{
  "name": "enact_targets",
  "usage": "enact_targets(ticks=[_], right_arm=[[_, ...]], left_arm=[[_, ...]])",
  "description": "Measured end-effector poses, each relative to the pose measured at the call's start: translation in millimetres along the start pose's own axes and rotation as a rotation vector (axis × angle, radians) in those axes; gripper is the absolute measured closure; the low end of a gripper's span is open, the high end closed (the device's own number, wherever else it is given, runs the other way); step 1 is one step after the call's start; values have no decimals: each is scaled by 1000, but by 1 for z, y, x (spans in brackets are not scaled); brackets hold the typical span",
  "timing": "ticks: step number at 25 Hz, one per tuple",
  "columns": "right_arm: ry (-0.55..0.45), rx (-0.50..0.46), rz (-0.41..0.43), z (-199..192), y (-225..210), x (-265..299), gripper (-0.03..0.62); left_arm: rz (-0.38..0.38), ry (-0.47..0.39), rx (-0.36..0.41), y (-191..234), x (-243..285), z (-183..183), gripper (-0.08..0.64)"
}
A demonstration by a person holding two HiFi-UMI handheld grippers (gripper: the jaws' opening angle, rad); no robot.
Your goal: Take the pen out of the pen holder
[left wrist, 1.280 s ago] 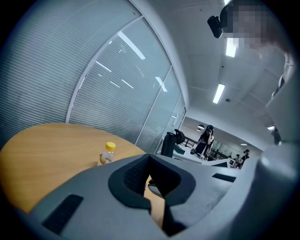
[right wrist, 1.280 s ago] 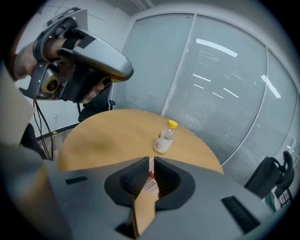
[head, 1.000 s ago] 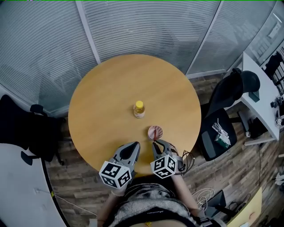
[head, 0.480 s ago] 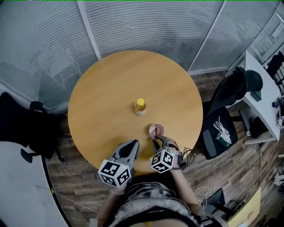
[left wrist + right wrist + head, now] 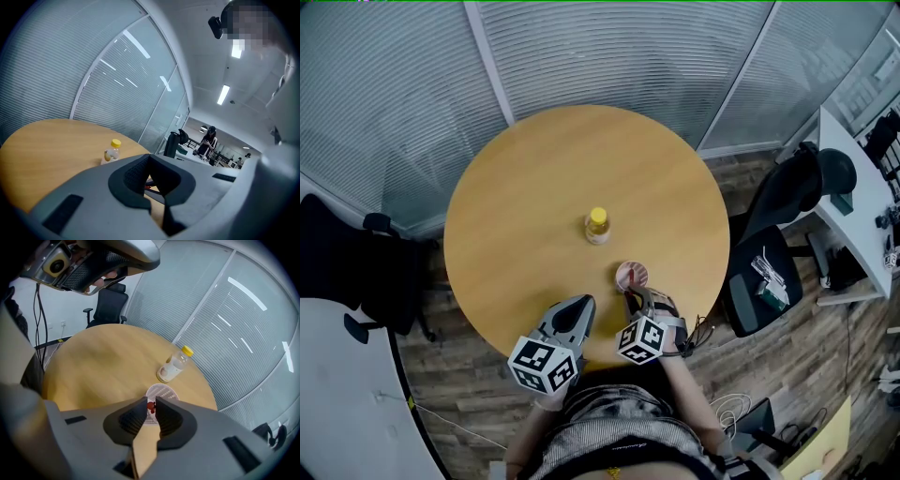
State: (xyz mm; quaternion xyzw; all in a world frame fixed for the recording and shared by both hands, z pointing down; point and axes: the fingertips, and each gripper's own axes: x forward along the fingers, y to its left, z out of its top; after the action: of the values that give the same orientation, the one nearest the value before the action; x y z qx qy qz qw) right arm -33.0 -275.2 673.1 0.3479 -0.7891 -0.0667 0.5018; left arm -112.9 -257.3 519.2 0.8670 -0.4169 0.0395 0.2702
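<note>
On the round wooden table a pink-and-white mesh pen holder stands near the front edge. In the right gripper view the holder sits just beyond the jaws, which close in from both sides on the red top of a pen. My right gripper is shut on that pen top, right above the holder. To its left, my left gripper hangs over the table edge, shut and holding nothing.
A small bottle with a yellow cap stands at mid-table behind the holder. Black office chairs and a white desk are to the right, another dark chair is to the left, and glass walls with blinds are behind.
My right gripper has moved forward to the pen holder and its jaws have narrowed onto the pen top. The left gripper has hardly moved.
</note>
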Motion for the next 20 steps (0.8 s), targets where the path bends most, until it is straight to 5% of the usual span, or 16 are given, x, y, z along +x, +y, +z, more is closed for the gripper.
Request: enact_targets(ticks=[20], right_arm=[[-52,120,-28,7,-17,-20,532]], left_arm=[[-52,29,-9,-17,0,-10,555]])
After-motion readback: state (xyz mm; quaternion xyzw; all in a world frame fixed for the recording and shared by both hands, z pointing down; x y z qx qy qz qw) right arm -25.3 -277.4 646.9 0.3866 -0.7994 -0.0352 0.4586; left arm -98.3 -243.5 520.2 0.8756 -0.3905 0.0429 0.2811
